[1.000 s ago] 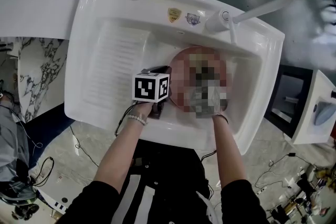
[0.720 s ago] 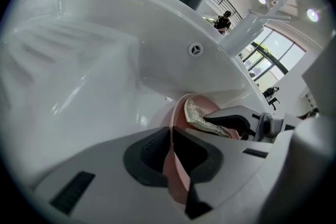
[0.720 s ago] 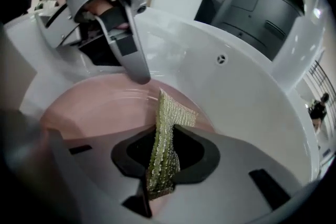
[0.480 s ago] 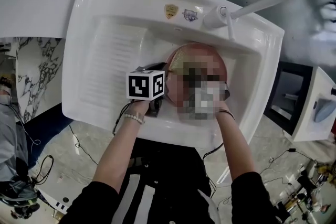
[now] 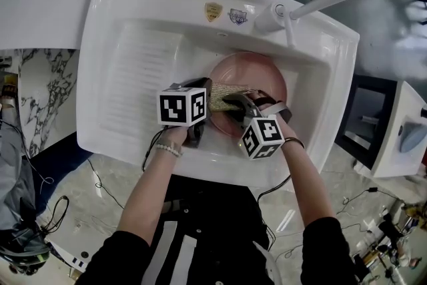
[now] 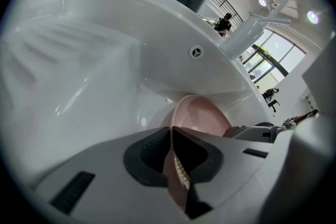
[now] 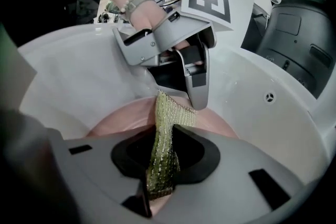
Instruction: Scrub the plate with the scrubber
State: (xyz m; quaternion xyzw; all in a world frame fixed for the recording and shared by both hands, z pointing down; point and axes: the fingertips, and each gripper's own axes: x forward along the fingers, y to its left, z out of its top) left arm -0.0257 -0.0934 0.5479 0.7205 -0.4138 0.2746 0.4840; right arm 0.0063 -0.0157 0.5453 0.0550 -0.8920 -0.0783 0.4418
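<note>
A pink plate [image 5: 260, 77] stands tilted in the basin of a white sink [image 5: 133, 137]. My left gripper [image 5: 203, 110] is shut on the plate's left rim; in the left gripper view the rim of the plate [image 6: 202, 115] runs edge-on between the pads of that gripper [image 6: 176, 162]. My right gripper [image 5: 235, 108] is shut on a yellow-green mesh scrubber [image 5: 225, 95], which lies on the plate's left part. In the right gripper view the scrubber [image 7: 164, 144] hangs from the right gripper [image 7: 160, 165] onto the plate [image 7: 118, 120], just below the left gripper [image 7: 193, 89].
A ribbed draining board [image 5: 143, 73] fills the sink's left half. A white tap [image 5: 280, 13] and its curved spout rise at the back right, above the plate. The basin wall [image 6: 105, 76] has an overflow hole [image 6: 196, 52]. Cables trail on the marble floor [image 5: 100, 190].
My right gripper has rolled and carried the scrubber leftward across the plate, towards the left gripper. The left gripper and the plate have stayed where they were.
</note>
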